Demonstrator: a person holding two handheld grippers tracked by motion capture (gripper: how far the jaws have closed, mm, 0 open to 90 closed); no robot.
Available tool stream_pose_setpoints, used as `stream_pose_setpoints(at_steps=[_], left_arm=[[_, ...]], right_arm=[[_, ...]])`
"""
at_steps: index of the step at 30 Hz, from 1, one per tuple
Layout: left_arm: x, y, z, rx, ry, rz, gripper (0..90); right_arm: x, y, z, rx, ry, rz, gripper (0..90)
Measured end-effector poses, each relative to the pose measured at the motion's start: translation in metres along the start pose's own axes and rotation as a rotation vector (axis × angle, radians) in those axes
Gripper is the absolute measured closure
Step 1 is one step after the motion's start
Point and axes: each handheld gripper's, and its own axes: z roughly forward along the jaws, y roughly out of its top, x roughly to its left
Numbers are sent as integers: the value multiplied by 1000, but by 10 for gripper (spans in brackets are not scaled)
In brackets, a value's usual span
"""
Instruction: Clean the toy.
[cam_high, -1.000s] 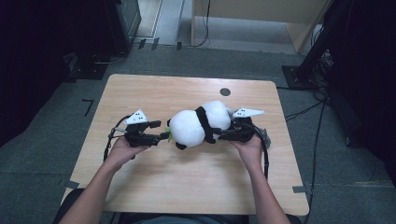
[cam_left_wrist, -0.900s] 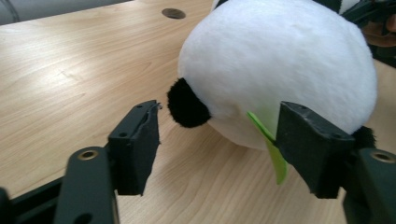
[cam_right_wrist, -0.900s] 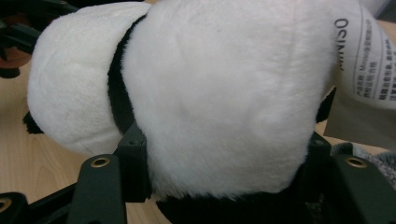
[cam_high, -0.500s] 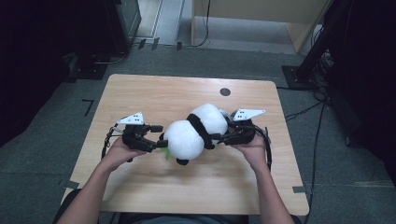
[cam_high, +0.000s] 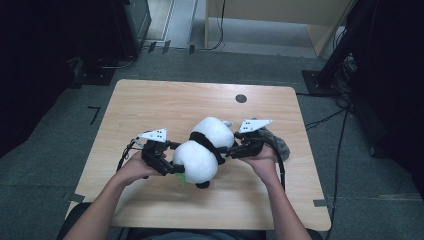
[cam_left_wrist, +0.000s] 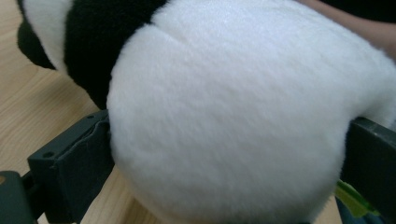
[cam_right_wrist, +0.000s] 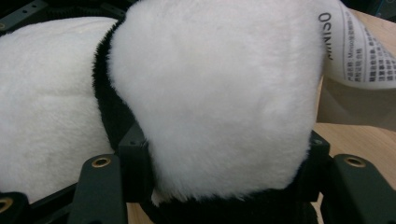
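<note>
Clearly the plush panda (cam_high: 205, 150) is soft and light, giving under pressure. It sits near the table's (cam_high: 150, 105) centre, toward six o'clock. The left gripper (cam_high: 167, 160) pinches its white end from nine o'clock, the right gripper (cam_high: 232, 150) from three. Bulky fur compresses, so deep bites on each rounded end should hold best.

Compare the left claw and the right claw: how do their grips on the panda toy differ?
The left claw clamps the near white end of the panda toy; the right claw clamps the far white end, past the black band. A printed label hangs beside the right claw's end; green trim shows by the left's. Both jaw pairs press into plush.
</note>
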Motion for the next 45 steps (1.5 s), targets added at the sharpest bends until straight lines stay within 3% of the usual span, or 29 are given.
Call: stream_pose_setpoints(at_steps=[4, 9, 14, 18, 22, 27, 29, 30, 34, 37, 40, 44, 45], left_arm=[[-1, 1, 5, 35, 6, 2, 3], [-5, 1, 8, 72, 23, 0, 157], [-7, 0, 7, 64, 60, 10, 360], [-9, 2, 4, 51, 81, 20, 465], [-11, 5, -1, 18, 88, 11, 522], [-11, 9, -9, -15, 122, 10, 540], [-9, 9, -13, -31, 154, -8, 549], [-5, 9, -16, -56, 169, -40, 550], [4, 9, -24, -127, 246, -104, 546], [11, 9, -24, -137, 313, -140, 536], [19, 8, -22, -139, 355, -171, 533], [27, 10, -22, -161, 378, -197, 527], [28, 10, -22, -166, 384, -199, 525]], right_arm=[[1, 1, 2, -5, -9, 1, 403], [1, 0, 4, 13, -25, -7, 401], [-1, 0, 0, 9, -39, -16, 364], [-5, -1, -3, 28, -51, -14, 284], [-10, -4, -6, 23, -56, 0, 219], [-18, -6, -14, -4, -74, 60, 203], [-20, -7, -21, -11, -123, 86, 242], [-21, -7, -23, -5, -149, 87, 242], [-24, -14, -33, 26, -299, 84, 243], [-27, -18, -40, 32, -365, 102, 243], [-31, -23, -51, 30, -414, 124, 230], [-40, -36, -65, 14, -433, 199, 220], [-41, -39, -67, 26, -458, 209, 220]])
